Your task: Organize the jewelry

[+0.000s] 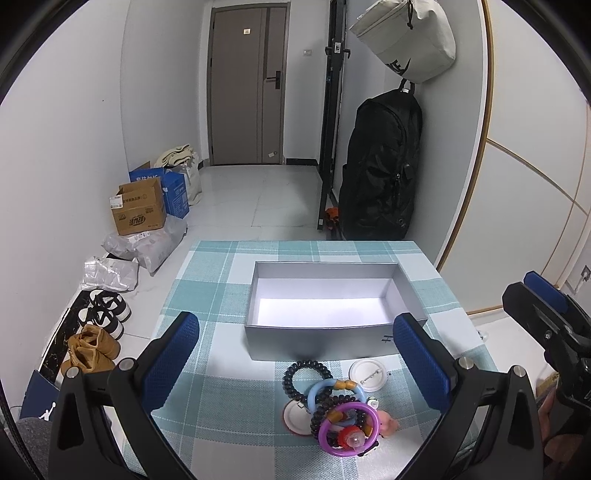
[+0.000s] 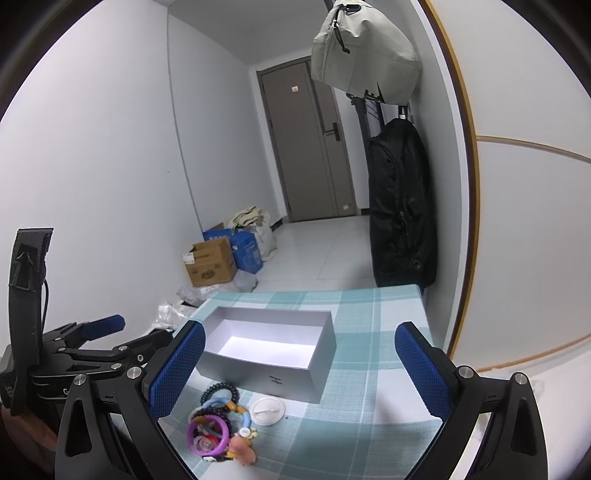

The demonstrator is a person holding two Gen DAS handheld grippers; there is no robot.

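Observation:
A pile of jewelry lies on the checked tablecloth (image 1: 207, 387) in front of an open, empty grey box (image 1: 325, 332): a purple bangle (image 1: 349, 430), a light blue bangle (image 1: 317, 391), black bead bracelets (image 1: 306, 380), a white round badge (image 1: 367, 374) and a pink figure (image 1: 388, 422). My left gripper (image 1: 295, 362) is open and empty above the pile. My right gripper (image 2: 299, 373) is open and empty, over the box's (image 2: 266, 354) near right corner, with the pile (image 2: 218, 428) at its lower left. The right gripper also shows in the left wrist view (image 1: 550, 317).
The table's far edge (image 1: 306, 242) meets a tiled floor. Cardboard boxes (image 1: 138, 208), plastic bags and shoes (image 1: 99, 332) lie on the floor at the left. A black backpack (image 1: 380, 173) and a grey bag (image 1: 410, 33) hang on the right wall.

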